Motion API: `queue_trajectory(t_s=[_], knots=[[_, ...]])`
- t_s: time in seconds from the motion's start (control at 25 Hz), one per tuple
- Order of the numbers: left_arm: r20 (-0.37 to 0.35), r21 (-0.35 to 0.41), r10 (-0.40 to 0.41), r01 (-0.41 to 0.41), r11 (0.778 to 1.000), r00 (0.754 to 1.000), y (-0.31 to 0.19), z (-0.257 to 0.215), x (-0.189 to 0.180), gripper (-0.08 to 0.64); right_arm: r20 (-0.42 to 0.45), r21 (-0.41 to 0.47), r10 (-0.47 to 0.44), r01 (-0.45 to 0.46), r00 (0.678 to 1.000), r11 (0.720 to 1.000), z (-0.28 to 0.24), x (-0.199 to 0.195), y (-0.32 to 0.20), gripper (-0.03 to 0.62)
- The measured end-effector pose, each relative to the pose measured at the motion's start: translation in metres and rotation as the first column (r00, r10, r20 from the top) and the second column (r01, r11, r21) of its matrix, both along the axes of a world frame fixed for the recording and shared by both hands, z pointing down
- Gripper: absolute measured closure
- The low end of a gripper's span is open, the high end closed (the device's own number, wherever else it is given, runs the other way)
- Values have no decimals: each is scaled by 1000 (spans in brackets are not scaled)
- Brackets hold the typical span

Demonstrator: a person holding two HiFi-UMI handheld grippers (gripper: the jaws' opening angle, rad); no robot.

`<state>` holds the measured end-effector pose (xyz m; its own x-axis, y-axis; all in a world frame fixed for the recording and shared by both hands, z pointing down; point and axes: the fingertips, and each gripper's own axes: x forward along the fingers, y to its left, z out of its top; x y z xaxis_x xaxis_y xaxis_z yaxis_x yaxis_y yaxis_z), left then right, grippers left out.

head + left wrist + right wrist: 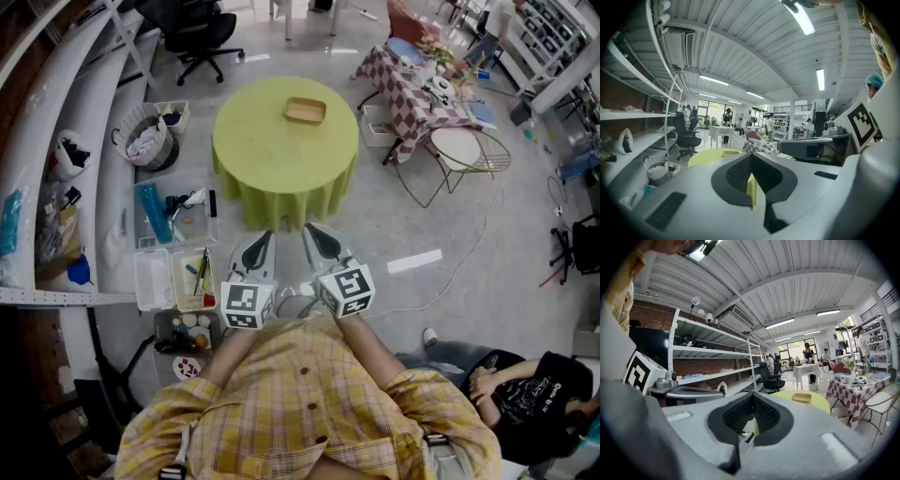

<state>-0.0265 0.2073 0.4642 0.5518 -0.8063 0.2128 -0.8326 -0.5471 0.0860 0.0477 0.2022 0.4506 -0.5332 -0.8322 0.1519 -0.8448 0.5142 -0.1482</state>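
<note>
A black office chair (pixel 200 36), checkered table (pixel 410 96) and wire chair (pixel 463 150) stand apart.

Matt lime tablecloth (pixel 281 164), pale wooden-looking tray (pixel 305 111), smooth grey plastic left gripper (pixel 261 246) and right gripper (pixel 319 239).

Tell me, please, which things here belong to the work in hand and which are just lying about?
Work in hand:
- left gripper, shut, holding nothing
- right gripper, shut, holding nothing
- round green table, nearest to them
- tan tray on it

Lying about:
- office chair
- basket
- checked table
- wire chair
- floor bins
</note>
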Motion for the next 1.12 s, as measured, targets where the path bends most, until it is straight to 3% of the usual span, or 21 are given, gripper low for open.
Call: queue_trajectory(t_s=[1.12], knots=[[9, -36, -74, 75, 997, 997, 26, 11, 55, 555, 36, 9, -97, 97, 995, 995, 0, 51, 20, 595]])
